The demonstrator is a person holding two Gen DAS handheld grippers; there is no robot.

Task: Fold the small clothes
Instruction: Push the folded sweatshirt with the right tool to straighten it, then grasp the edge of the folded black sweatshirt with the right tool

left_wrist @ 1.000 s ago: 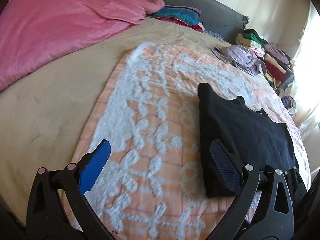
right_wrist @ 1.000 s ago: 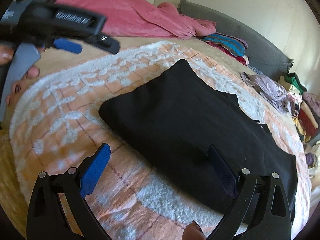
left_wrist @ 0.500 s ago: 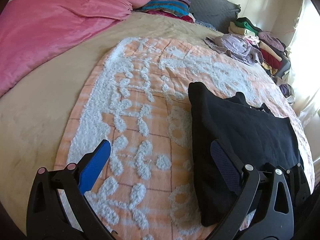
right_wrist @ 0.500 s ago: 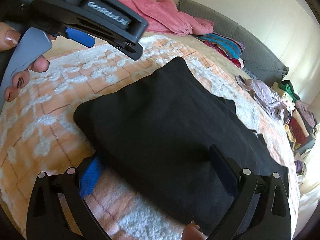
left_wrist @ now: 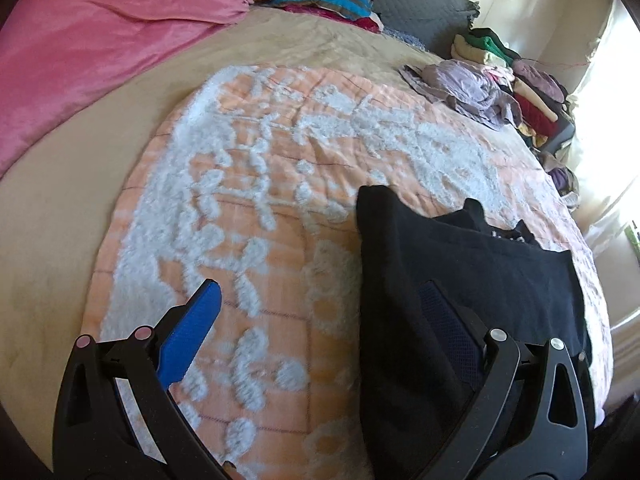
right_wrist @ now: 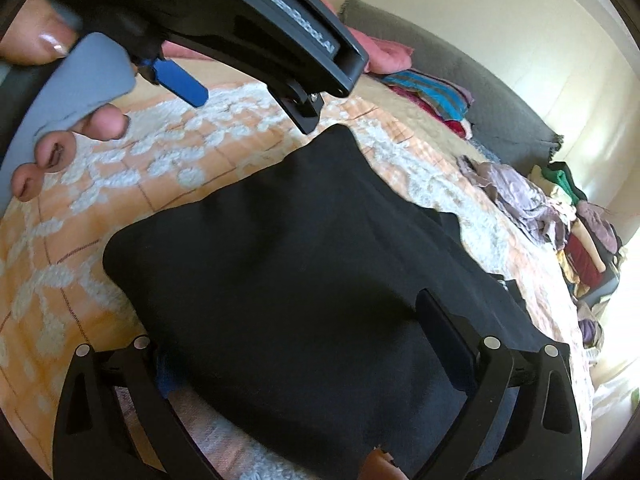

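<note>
Both tools, left tool (left_wrist: 320, 336) and right tool (right_wrist: 296, 344), gape over black garment (right_wrist: 300, 272) on peach blanket (left_wrist: 272, 184), bed (left_wrist: 60, 216).

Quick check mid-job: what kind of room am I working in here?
Most likely a bedroom. The black garment lies on an orange and white blanket spread over a bed, with a pink duvet bunched at the far side and stacks of folded clothes along the edge.
</note>
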